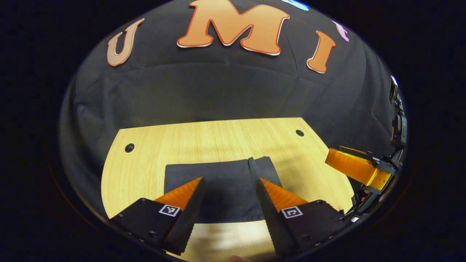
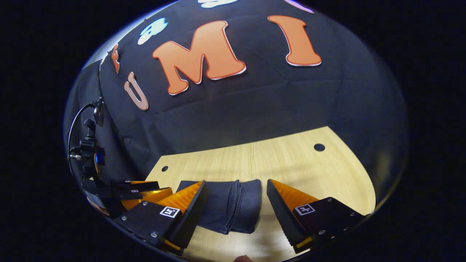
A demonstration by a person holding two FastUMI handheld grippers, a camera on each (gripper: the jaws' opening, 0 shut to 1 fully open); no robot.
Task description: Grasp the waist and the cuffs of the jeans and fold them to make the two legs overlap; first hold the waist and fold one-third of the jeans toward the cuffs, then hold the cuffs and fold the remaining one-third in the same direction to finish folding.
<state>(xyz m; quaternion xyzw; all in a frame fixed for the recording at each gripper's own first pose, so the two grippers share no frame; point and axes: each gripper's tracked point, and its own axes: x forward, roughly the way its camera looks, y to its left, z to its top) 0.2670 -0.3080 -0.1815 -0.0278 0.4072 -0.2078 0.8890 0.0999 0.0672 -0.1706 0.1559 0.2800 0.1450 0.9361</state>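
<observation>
The jeans [image 1: 222,189] lie folded flat on the counter [image 1: 218,142]. Both the left gripper [image 1: 229,187] and right gripper [image 2: 236,193] hover above with fingers open, holding nothing.

The jeans [image 1: 218,189] are lying folded into a flat dark rectangle on the wooden table [image 1: 145,153], closer to its near edge than to its far edge. The left gripper [image 1: 229,193] is hovering over them with its fingers spread wide and nothing between them. The right gripper [image 1: 355,167] is reaching in over the table's right edge, apart from the jeans. Two small round holes are sitting near the table's far corners.
</observation>
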